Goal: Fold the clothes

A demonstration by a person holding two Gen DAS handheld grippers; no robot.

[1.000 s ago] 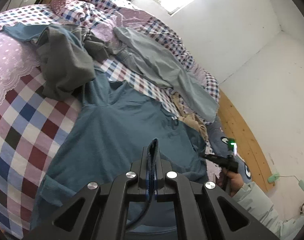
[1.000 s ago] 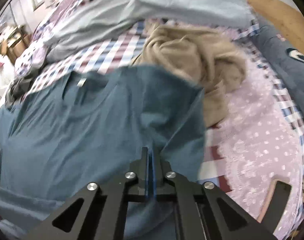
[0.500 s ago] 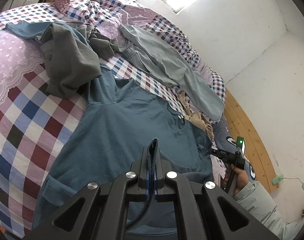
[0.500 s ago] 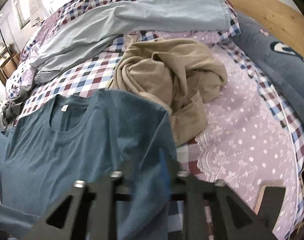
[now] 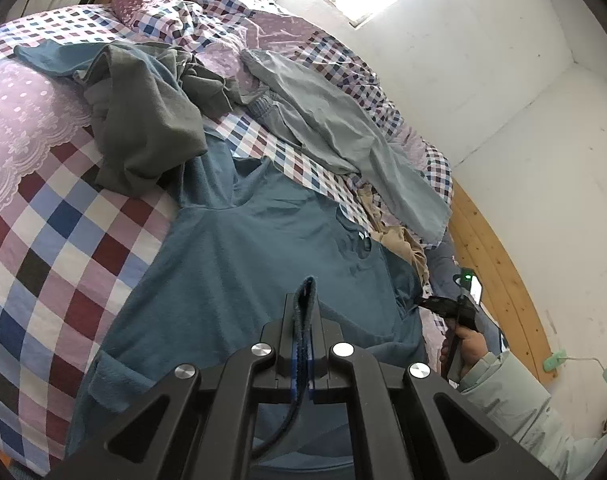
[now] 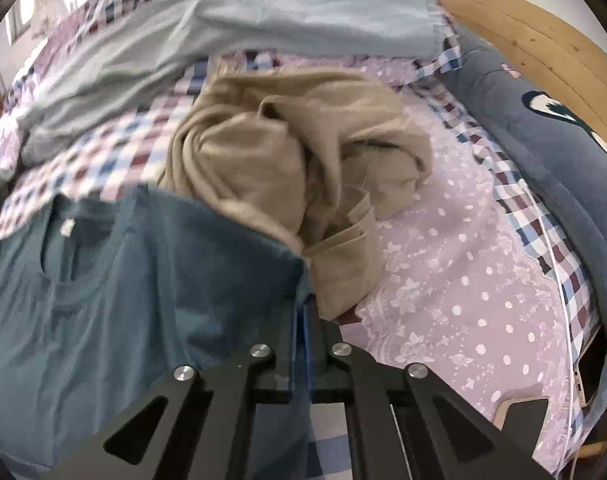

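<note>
A teal T-shirt (image 5: 243,280) lies spread front-up on the checked bedspread (image 5: 43,248). My left gripper (image 5: 305,304) is shut on a raised fold of its hem, which sticks up between the fingers. In the right wrist view the teal T-shirt (image 6: 103,288) shows its neckline and a white label. My right gripper (image 6: 303,306) is shut on the shirt's edge beside a crumpled beige garment (image 6: 295,152). From the left wrist view the right gripper (image 5: 421,301) sits at the shirt's far right edge, held by a hand in a pale green sleeve (image 5: 503,392).
A dark grey garment (image 5: 143,120) overlaps the shirt's far sleeve. Light blue-grey trousers (image 5: 335,128) stretch across the bed behind. A navy pillow (image 6: 543,140) and a phone (image 6: 589,364) lie at the bed's right side by the wooden floor (image 5: 491,252).
Both grippers kept their hold on the teal shirt. The right gripper swung quickly and now sits closer to the beige garment. The left view drew back slightly and the shirt lies flatter.
</note>
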